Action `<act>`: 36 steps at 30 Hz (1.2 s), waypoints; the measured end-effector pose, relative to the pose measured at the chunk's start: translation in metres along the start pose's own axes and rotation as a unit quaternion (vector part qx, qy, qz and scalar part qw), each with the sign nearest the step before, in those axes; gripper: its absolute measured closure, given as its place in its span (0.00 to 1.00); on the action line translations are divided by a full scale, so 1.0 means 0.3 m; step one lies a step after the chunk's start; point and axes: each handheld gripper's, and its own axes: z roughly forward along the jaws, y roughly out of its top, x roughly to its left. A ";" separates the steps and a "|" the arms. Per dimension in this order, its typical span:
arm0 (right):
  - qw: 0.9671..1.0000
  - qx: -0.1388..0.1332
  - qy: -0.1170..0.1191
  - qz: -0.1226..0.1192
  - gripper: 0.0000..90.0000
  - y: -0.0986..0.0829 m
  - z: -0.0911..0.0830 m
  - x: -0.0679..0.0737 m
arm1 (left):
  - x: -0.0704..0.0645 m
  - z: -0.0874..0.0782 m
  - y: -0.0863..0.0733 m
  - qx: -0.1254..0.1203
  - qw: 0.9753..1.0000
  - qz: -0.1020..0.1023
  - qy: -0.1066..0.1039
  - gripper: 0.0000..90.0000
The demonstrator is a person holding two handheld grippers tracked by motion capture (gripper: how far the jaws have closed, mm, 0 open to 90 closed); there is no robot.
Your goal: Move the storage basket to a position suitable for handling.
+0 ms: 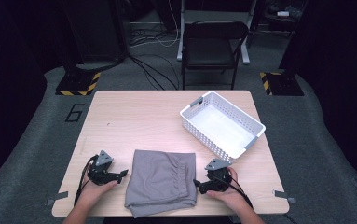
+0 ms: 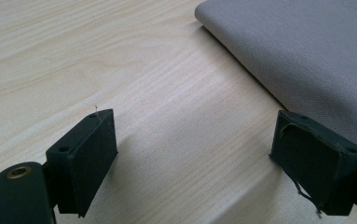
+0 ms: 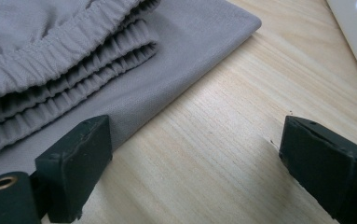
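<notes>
A folded grey garment with an elastic waistband lies at the front middle of the wooden table. My left gripper rests on the table just left of the cloth, open, its jaws empty over bare wood with the cloth's edge beside the right jaw. My right gripper sits just right of the cloth, open and empty; its left jaw is next to the cloth's edge, where the gathered waistband shows.
A white perforated plastic basket stands at the table's back right, its corner showing at the top right of the right gripper view. A black chair stands behind the table. Bare wood spreads across the left and back.
</notes>
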 end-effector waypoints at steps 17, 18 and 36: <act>0.999 0.004 0.036 0.021 0.46 0.059 -0.049 -0.011 | -0.003 -0.001 -0.002 -0.002 1.000 0.000 0.001 0.16; 0.999 0.010 0.045 0.028 0.47 0.063 -0.053 -0.012 | -0.003 -0.001 -0.002 -0.002 1.000 0.001 0.001 0.16; 0.998 -0.022 0.051 -0.003 0.48 0.214 -0.153 0.007 | -0.003 -0.001 -0.002 -0.002 1.000 0.001 0.001 0.16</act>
